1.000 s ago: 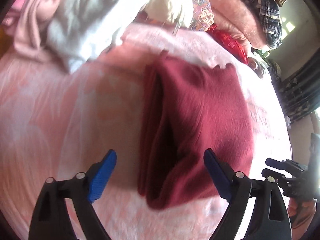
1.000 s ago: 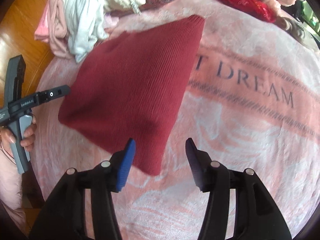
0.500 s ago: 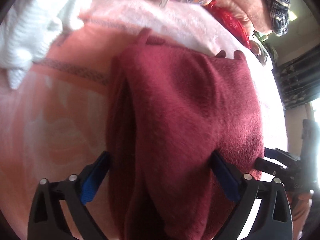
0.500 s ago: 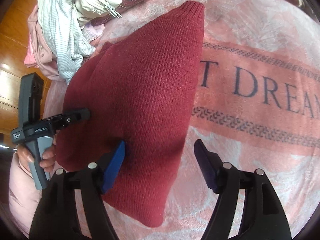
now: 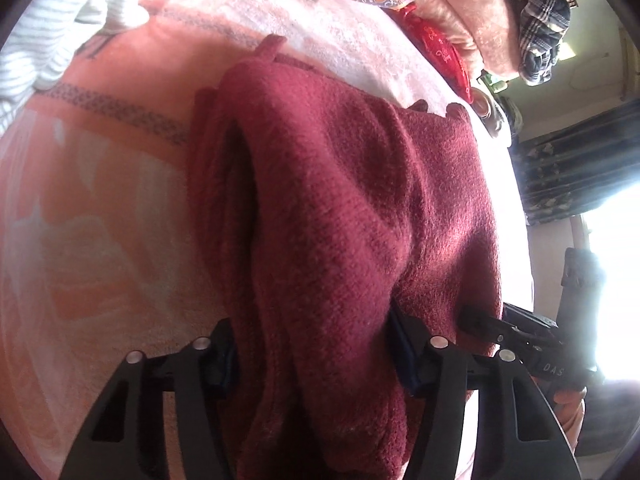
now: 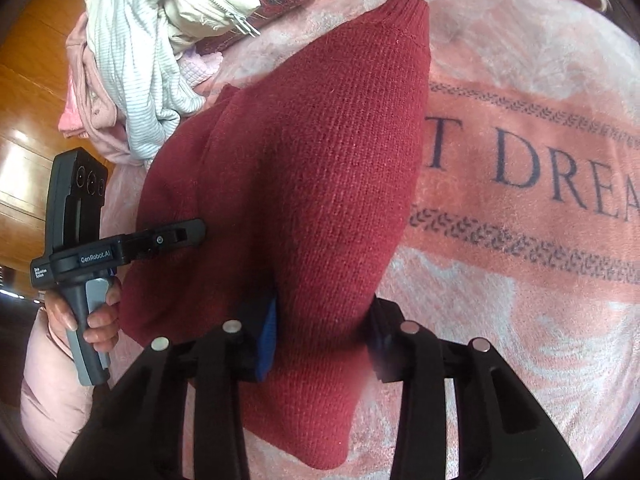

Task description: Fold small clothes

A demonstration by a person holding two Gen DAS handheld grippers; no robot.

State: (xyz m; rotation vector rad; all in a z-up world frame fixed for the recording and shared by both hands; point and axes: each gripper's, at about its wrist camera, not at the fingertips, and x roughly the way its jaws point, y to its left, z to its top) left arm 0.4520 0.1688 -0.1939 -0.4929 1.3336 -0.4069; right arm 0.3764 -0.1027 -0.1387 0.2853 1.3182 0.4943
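A folded dark red knit sweater lies on a pink blanket. My left gripper has its fingers on either side of the sweater's near edge, with the cloth bunched between them. My right gripper grips another near edge of the same sweater, its blue pad pressed into the knit. The left gripper also shows from the side in the right wrist view, and the right gripper in the left wrist view.
The pink blanket has "DREAM" printed on it. A pile of white striped and pale pink clothes lies at the blanket's far left edge beside a wooden floor. A red cloth and plaid fabric lie farther back.
Both grippers moved forward onto the sweater's near edges and closed on the cloth. The sweater's edges now bunch up between the fingers.
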